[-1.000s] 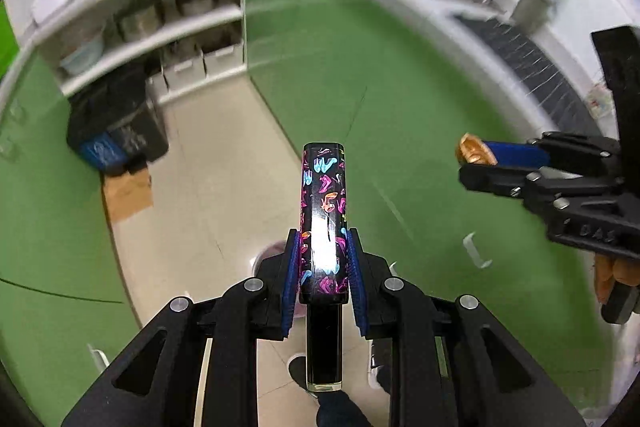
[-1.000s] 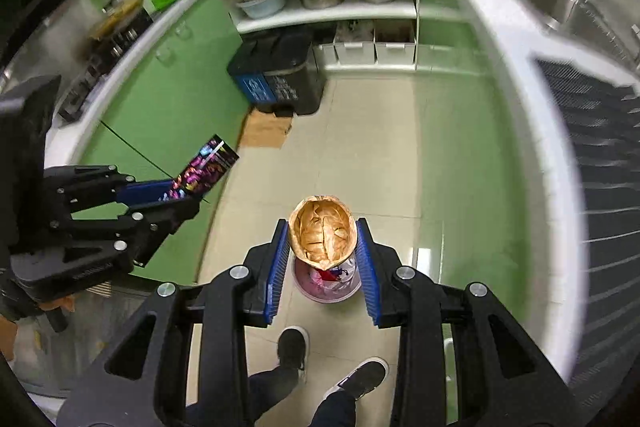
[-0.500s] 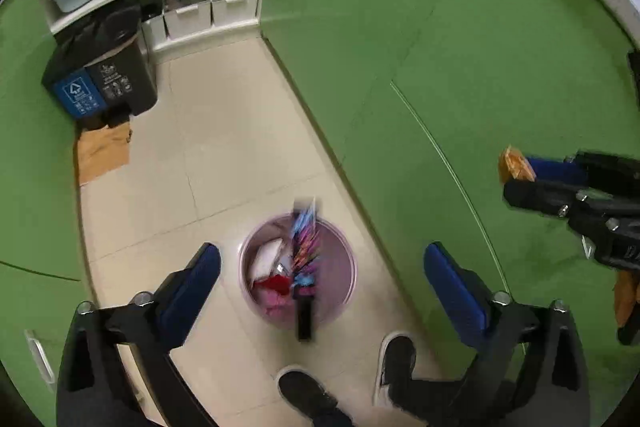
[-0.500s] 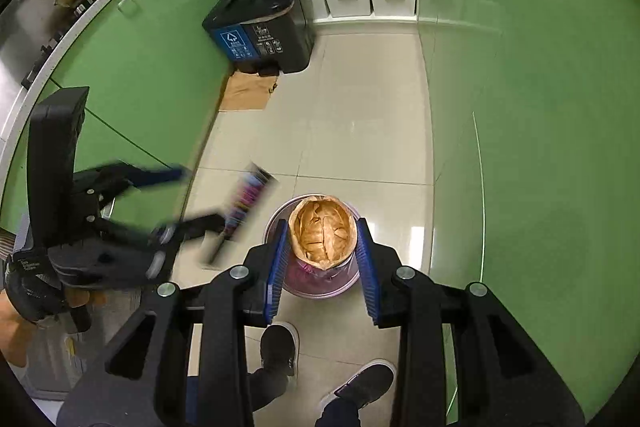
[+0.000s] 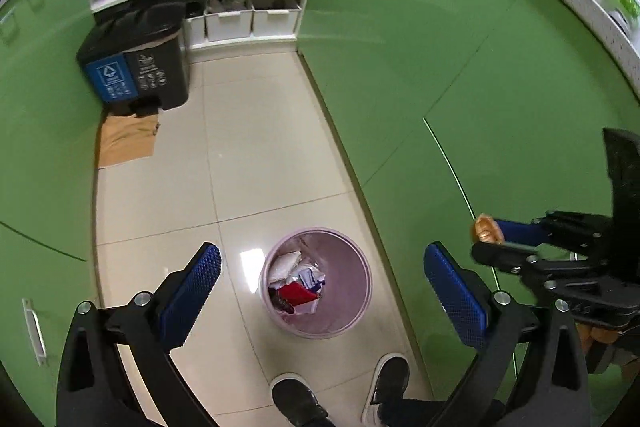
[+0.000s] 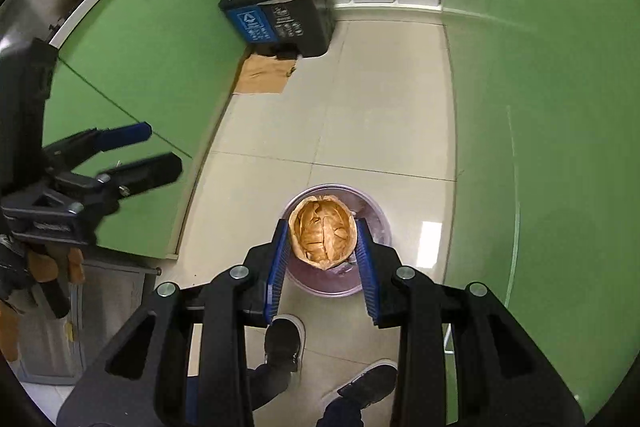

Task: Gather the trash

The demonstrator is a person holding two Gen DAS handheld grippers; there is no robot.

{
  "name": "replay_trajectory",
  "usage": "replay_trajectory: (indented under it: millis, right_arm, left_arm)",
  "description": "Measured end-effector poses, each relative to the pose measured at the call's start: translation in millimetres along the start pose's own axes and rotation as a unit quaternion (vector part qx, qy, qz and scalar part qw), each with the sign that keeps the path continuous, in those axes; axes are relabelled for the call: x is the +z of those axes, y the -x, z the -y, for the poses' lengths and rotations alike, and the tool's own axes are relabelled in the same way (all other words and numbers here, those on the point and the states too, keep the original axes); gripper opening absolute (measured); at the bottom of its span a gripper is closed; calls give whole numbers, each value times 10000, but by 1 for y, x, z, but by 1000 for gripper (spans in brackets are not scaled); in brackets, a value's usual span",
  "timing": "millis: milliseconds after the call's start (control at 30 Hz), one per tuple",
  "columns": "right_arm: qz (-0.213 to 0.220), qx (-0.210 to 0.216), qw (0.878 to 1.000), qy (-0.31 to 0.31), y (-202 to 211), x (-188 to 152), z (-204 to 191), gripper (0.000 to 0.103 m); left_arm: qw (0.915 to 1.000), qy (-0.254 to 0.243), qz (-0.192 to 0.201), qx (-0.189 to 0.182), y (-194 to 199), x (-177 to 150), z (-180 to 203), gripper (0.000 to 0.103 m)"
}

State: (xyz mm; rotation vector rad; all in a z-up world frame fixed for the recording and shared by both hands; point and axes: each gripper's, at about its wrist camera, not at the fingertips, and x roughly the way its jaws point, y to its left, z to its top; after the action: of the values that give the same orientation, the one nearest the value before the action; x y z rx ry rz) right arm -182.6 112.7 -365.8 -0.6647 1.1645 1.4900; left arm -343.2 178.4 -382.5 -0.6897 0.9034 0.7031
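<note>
Trash fills the round pink plastic bin (image 5: 316,283) on the tiled floor below you. Your left tool (image 5: 320,291) is spread wide; your right tool (image 6: 323,251) pinches a crumpled brown paper ball (image 6: 323,235) above it.

Even, fairly bright indoor light falls from above. A white glare patch sits on the glossy floor tiles (image 5: 248,261), and again in the right wrist view (image 6: 431,243). Shadows are soft and short. Fisheye distortion bends the green cabinets (image 5: 460,59) strongly, with black vignetting at the corners. Both pictures look sharp.
</note>
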Motion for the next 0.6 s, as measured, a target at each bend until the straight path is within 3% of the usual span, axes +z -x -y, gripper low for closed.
replay_trajectory:
  millis: [100,133,167,200,433,600]
  right_arm:
    - [5,83,9999,133,-10,5,-11,35]
    - [0,85,9998,159,-11,7,-13,59]
    - [51,96,9998,182,-11,8,-15,94]
    - [142,93,9997,194,-9,8,-16,100]
    - [64,-92,9999,41,3,9,-14,100]
    - [93,-185,9997,-95,39,13,-16,100]
  left_arm:
    - [9999,64,61,56,6,-2,-8,97]
    - [9999,92,79,68,8,-3,-11,97]
    - [9999,112,96,71,9,-4,-13,97]
    - [9998,128,112,85,11,-5,-14,97]
    - [9998,155,134,48,22,-3,-10,97]
    - [9999,64,110,-33,46,9,3,97]
